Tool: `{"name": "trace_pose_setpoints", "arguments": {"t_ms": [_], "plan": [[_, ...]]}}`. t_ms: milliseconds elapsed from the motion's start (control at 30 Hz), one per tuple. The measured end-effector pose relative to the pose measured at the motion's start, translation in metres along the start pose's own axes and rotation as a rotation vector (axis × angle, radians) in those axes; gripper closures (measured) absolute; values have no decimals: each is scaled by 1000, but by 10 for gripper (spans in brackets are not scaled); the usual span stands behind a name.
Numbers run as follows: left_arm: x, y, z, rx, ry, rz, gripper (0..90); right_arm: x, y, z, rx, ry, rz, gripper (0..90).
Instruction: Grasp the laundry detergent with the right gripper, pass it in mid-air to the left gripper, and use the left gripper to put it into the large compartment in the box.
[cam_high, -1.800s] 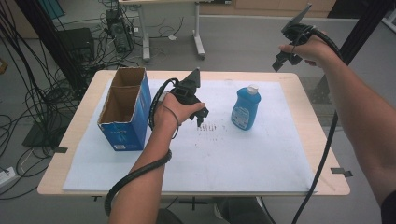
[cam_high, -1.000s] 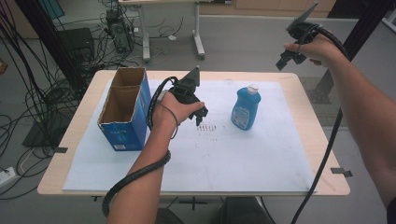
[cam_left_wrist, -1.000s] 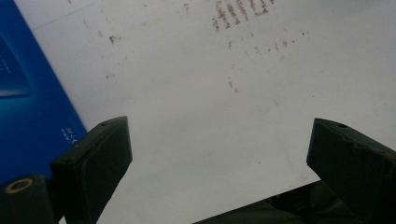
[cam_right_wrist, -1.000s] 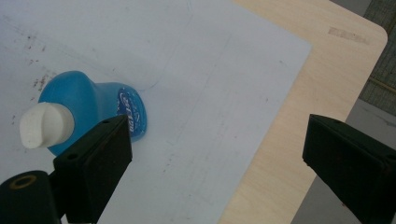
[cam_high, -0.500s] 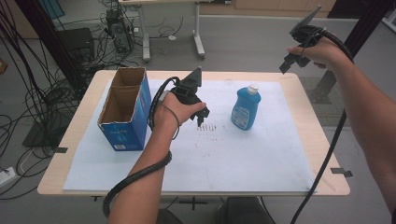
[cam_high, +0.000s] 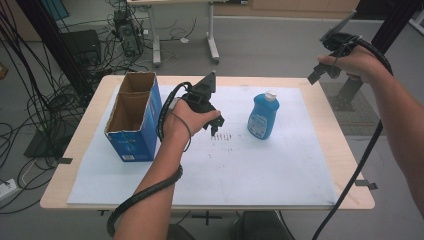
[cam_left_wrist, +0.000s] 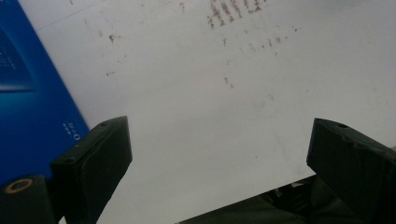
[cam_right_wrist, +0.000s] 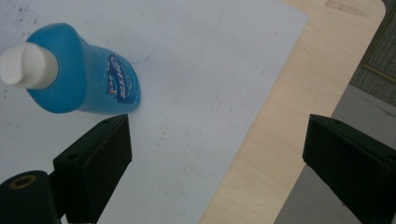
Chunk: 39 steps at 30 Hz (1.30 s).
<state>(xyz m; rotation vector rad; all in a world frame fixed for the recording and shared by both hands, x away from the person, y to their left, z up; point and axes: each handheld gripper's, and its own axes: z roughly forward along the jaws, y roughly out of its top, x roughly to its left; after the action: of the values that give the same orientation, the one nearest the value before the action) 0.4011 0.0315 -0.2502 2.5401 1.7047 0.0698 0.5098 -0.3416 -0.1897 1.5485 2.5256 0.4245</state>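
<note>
Drifting rightward since the earlier frame, our right gripper (cam_high: 320, 75) hangs high beyond the table's far right corner, jaws wide apart and empty, well apart from the blue detergent bottle (cam_high: 263, 116) standing upright on the white sheet (cam_high: 280, 165). We should bring it down level with the bottle's body before closing. Our left gripper (cam_high: 215, 125), jaws also apart and empty, hovers beside the blue carton (cam_high: 135, 142), whose inside we cannot make out.

Open worktop between box and bottle

The white mat (cam_high: 240, 170) lies bare toward the near edge; the blue carton (cam_high: 134, 117) blocks the left, the blue bottle (cam_high: 263, 116) stands right of centre, and the left hand-held gripper (cam_high: 215, 122) hovers between them.
</note>
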Motion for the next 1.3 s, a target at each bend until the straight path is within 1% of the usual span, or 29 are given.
{"name": "trace_pose_setpoints", "arguments": {"t_ms": [33, 133, 267, 433, 533, 767, 1000, 1133, 1200, 1300], "plan": [[0, 0, 0, 0, 0, 0, 71, 0, 0, 0, 0, 0, 0, 80], [-2, -3, -2, -5, 1, 1, 71, 2, -10, 1, -5, 5, -13, 77], [-5, -6, -4, -10, 2, 1, 71, 5, -22, 8, -12, 14, -29, 69], [-9, -9, -7, -16, 6, 3, 71, 8, -40, 21, -19, 40, -47, 65], [-11, -9, -8, -17, 7, 13, 71, 10, -51, 28, -23, 54, -59, 63], [-15, -11, -10, -23, 8, 18, 71, 19, -72, 45, -49, 88, -97, 56], [-16, -11, -8, -29, 4, 23, 71, 30, -85, 60, -79, 121, -139, 47], [-15, -11, -5, -20, -1, 27, 71, 37, -90, 71, -100, 141, -170, 47], [-15, -11, -3, -20, -3, 21, 70, 40, -92, 77, -114, 151, -180, 46], [-13, -11, -1, -16, -4, 24, 71, 44, -94, 84, -136, 154, -192, 46]]}}
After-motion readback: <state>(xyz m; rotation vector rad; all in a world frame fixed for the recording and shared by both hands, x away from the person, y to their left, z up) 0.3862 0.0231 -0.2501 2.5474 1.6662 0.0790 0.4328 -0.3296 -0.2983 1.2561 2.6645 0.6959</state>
